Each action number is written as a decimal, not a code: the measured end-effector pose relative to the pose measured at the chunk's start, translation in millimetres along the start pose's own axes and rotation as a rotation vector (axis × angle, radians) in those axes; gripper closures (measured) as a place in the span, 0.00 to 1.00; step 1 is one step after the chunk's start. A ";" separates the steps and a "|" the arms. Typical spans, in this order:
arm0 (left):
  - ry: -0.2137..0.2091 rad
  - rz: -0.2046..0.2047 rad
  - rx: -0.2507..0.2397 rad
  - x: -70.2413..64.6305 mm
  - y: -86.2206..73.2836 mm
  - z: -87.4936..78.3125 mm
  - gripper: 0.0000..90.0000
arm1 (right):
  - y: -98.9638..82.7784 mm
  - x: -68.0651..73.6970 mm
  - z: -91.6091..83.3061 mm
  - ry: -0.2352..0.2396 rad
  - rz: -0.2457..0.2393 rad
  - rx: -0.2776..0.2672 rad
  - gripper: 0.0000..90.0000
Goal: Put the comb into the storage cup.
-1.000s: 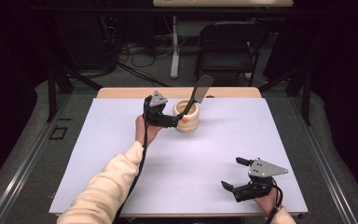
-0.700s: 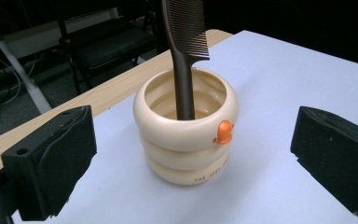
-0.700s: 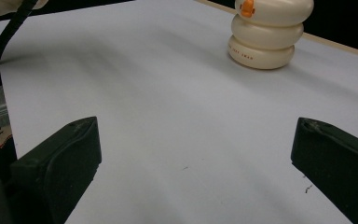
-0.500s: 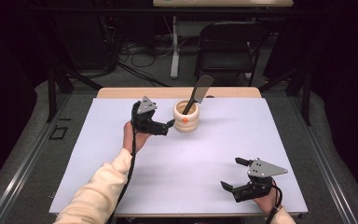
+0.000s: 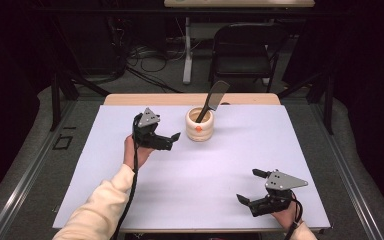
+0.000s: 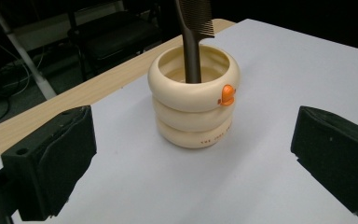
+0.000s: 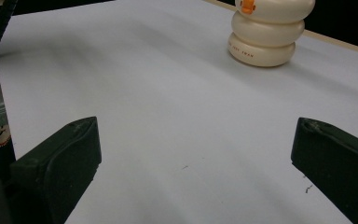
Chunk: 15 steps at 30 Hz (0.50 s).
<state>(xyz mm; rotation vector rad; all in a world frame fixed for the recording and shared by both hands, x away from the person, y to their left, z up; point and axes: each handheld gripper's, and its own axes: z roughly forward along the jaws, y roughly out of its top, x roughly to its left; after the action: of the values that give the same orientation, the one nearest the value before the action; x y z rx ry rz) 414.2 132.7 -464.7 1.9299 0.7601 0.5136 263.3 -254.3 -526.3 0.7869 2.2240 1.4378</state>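
A cream ribbed cup [image 5: 200, 126] with a small orange duck [image 6: 226, 94] on its rim stands at the back middle of the white table. A dark comb [image 5: 213, 97] leans upright inside it, teeth end up. My left gripper [image 5: 173, 141] hovers just left of the cup, pointing at it. Its jaws have just been opening and now stand open with nothing between them. The left gripper view shows the cup [image 6: 193, 107] and comb [image 6: 193, 42] ahead of the left gripper [image 6: 193, 156]. My right gripper [image 5: 247, 186] rests open and empty at the front right.
A white sheet [image 5: 205, 180] covers the table, with a wooden strip [image 5: 145, 99] along the far edge. A black chair [image 5: 242, 50] and cables sit on the floor beyond. From the right gripper [image 7: 196, 154] the cup [image 7: 265, 32] stands far off.
My left gripper has drawn back from the cup, moving left and toward the person. The comb stays in the cup. The right gripper has not moved.
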 end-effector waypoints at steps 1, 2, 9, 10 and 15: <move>-0.005 -0.004 -0.002 0.0 0.2 -1.3 0.00 | 0.0 0.1 0.0 0.000 0.000 0.002 0.01; 0.000 -0.001 -0.005 -0.6 0.6 -2.9 0.00 | 0.0 0.0 0.1 0.000 0.000 0.001 0.01; 0.002 0.016 -0.001 -3.8 -3.1 -11.4 0.00 | -0.1 -0.1 -0.1 0.000 -0.002 0.001 0.01; 0.004 0.019 0.001 -4.1 -4.2 -12.3 0.00 | -0.1 -0.1 -0.3 -0.001 -0.002 0.002 0.01; 0.010 0.015 0.006 -3.3 -10.3 -18.6 0.00 | 0.0 0.0 -0.2 -0.001 -0.002 0.003 0.01</move>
<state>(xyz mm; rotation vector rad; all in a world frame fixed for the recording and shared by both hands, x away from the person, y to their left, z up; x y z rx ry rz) 397.1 145.7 -465.7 1.9417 0.7544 0.5307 263.2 -254.4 -526.3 0.7854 2.2267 1.4328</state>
